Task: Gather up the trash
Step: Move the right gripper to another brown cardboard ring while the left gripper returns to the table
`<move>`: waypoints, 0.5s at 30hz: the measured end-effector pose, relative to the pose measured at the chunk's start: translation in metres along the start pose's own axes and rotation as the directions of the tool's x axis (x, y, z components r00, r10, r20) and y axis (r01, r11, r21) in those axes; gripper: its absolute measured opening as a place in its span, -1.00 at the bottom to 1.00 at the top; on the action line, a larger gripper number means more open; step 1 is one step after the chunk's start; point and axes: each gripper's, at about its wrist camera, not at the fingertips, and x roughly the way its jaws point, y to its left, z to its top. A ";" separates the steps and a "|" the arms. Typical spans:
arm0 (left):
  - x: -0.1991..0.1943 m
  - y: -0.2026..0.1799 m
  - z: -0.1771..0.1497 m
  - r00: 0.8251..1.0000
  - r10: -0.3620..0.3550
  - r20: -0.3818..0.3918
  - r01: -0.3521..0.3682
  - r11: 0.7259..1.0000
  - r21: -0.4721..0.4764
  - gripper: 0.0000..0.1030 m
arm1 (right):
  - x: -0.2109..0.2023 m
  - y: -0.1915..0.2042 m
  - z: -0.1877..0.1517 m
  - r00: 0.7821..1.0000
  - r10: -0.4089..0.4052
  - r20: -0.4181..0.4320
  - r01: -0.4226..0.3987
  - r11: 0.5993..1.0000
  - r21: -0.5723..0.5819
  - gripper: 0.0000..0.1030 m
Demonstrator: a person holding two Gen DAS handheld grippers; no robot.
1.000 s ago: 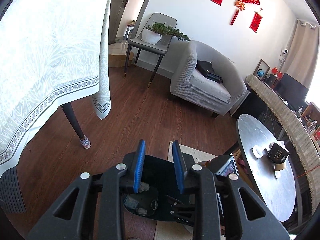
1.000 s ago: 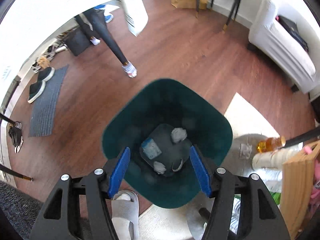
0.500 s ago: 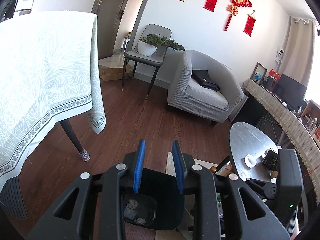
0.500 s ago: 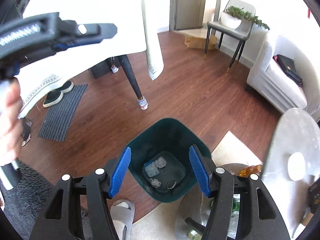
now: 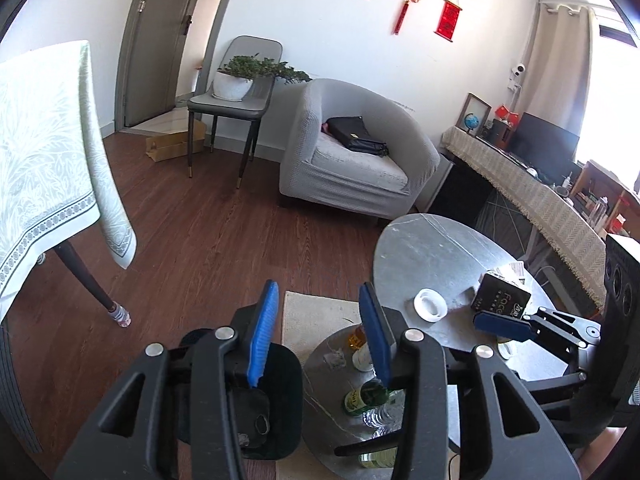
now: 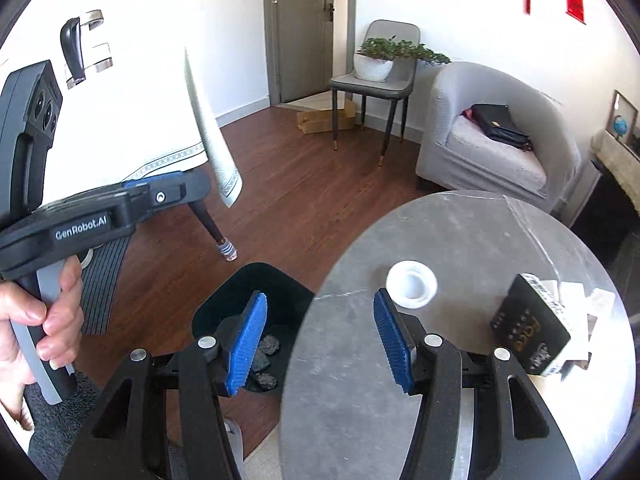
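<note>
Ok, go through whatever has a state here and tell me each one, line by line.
Left hand-held gripper: open, empty.
Right hand-held gripper: open, empty.
Trash bin: upright, uncovered, crumpled scraps at the bottom.
Black box: lying tilted on the round table.
Door: shut.

grey armchair (image 5: 352, 160) with a black bag (image 5: 356, 136) — potted plant (image 5: 240, 76) on a chair (image 5: 234, 100).

Black gripper (image 6: 320, 340) frames, ribbed blue pads (image 6: 246, 344), silver screws.
</note>
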 end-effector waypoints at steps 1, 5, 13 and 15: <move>0.002 -0.007 -0.001 1.000 -0.009 -0.004 0.009 1.000 0.010 -0.09 | -0.003 -0.007 -0.002 1.000 -0.016 0.004 0.015 1.000 0.014 0.09; 0.014 -0.028 -0.006 0.999 -0.028 -0.029 0.030 0.999 0.040 -0.01 | -0.014 -0.038 -0.012 0.997 -0.081 0.014 0.080 0.994 0.080 0.10; 0.030 -0.054 -0.011 0.996 -0.064 -0.063 0.067 0.996 0.058 0.03 | -0.036 -0.087 -0.036 0.984 -0.179 0.008 0.175 0.970 0.169 0.27; 0.032 -0.060 -0.012 0.995 -0.073 -0.068 0.077 0.995 0.062 0.05 | -0.033 -0.094 -0.041 0.982 -0.187 -0.011 0.186 0.966 0.182 0.29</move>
